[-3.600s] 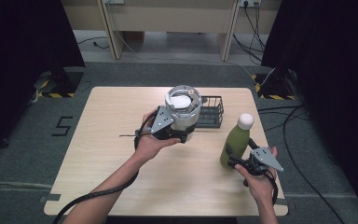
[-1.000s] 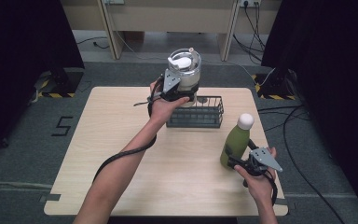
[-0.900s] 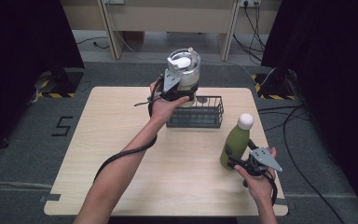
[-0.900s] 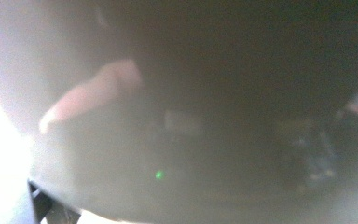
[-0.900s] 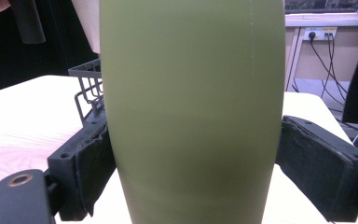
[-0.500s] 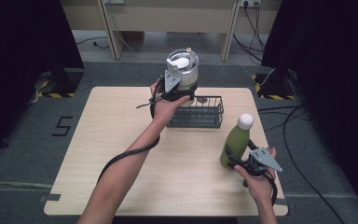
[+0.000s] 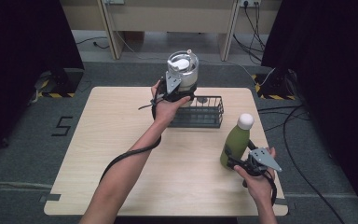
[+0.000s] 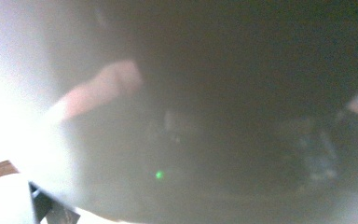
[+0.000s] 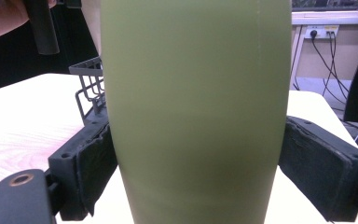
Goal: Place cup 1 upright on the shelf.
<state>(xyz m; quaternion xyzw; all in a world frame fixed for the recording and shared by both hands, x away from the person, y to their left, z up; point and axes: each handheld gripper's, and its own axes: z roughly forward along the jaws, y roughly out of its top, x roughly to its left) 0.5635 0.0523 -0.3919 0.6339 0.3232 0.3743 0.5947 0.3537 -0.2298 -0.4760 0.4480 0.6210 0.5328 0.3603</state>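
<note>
A steel container (image 7: 182,70) with a white lid is held in the air over the left end of a black wire basket (image 7: 203,112), with my left gripper (image 7: 181,92) shut on its lower side. In the left gripper view the container (image 8: 168,116) is a close grey blur. A green bottle (image 7: 234,142) with a white cap stands upright near the table's right front. My right gripper (image 7: 235,161) is shut on its lower body. In the right gripper view the bottle (image 9: 196,93) sits between the black pads (image 9: 91,170).
The wooden table (image 7: 121,140) has bare room at left and centre. The basket (image 9: 89,88) stands at the back, beyond the bottle. Dark curtains flank the table, and cables lie on the floor at the right.
Since 3.6 s ago my left gripper has lifted the steel container from table level up over the basket. In the last second it hardly moved. The right gripper and bottle stayed put.
</note>
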